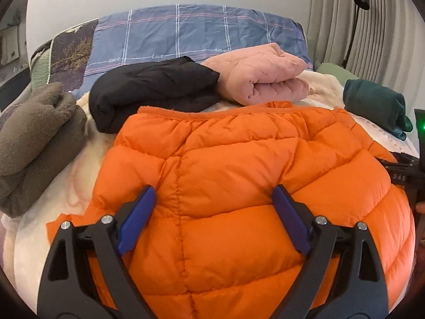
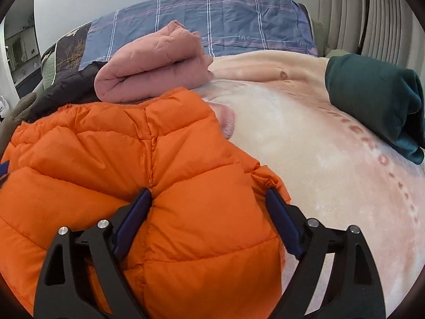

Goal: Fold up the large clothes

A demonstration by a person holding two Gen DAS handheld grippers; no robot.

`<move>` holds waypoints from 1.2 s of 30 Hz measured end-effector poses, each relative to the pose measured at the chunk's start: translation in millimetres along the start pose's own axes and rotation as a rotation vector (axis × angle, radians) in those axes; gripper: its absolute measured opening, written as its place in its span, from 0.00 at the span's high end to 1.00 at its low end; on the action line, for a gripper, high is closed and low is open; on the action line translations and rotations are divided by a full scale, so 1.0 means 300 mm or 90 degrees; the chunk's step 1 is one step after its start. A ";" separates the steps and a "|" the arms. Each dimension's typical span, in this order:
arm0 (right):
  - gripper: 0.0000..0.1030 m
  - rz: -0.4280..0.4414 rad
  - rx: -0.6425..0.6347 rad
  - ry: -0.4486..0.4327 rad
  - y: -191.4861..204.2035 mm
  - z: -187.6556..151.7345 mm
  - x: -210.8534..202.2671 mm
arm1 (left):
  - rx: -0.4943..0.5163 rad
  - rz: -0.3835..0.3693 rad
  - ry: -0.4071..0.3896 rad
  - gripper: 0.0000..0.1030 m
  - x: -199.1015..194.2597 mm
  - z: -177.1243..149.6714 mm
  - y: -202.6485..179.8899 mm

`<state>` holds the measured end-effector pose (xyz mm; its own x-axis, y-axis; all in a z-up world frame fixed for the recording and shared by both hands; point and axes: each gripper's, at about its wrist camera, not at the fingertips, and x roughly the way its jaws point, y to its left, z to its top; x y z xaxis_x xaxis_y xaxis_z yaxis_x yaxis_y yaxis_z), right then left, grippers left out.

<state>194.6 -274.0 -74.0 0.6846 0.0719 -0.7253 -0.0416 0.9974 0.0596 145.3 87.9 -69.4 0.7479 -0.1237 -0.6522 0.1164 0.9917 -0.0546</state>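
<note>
**Orange puffer jacket beneath both spread grippers**

The orange puffer jacket (image 1: 239, 186) is spread on the cream blanket (image 2: 305, 146) of the bed, directly under and ahead of both grippers. The left gripper (image 1: 215, 199) is held wide, its blue pads resting against the quilted fabric on either side of a padded panel; nothing is clamped. The right gripper (image 2: 208, 199) is likewise held wide, with a bulge of the jacket's near right edge lying between its pads, not pinched. Beyond the left gripper a folded black garment (image 1: 151, 93) and a folded pink quilted garment (image 1: 263, 77) are seen; to its left lies a brown fleece (image 1: 34, 138). To the far right of the right gripper a dark green garment (image 2: 377, 101) is placed.
</note>
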 end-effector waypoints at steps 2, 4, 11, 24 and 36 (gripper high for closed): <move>0.16 0.026 0.037 0.003 -0.031 0.026 -0.033 | 0.002 0.017 -0.001 0.12 -0.023 0.017 -0.007; 0.17 0.067 0.063 -0.017 -0.033 0.052 -0.088 | -0.002 0.004 -0.026 0.13 -0.070 0.058 -0.016; 0.17 0.096 -0.023 -0.051 0.190 0.234 -0.093 | 0.018 0.056 -0.015 0.13 -0.028 0.236 -0.132; 0.01 0.052 -0.018 0.046 0.194 0.137 0.219 | -0.042 0.088 0.071 0.06 0.227 0.121 -0.058; 0.01 0.028 -0.033 0.038 0.215 0.132 0.239 | -0.052 0.074 0.077 0.05 0.245 0.101 -0.043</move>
<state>269.8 -204.9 -94.9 0.6367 0.1151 -0.7625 -0.1099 0.9923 0.0580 218.5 64.9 -93.9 0.6686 -0.0071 -0.7436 -0.0241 0.9992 -0.0311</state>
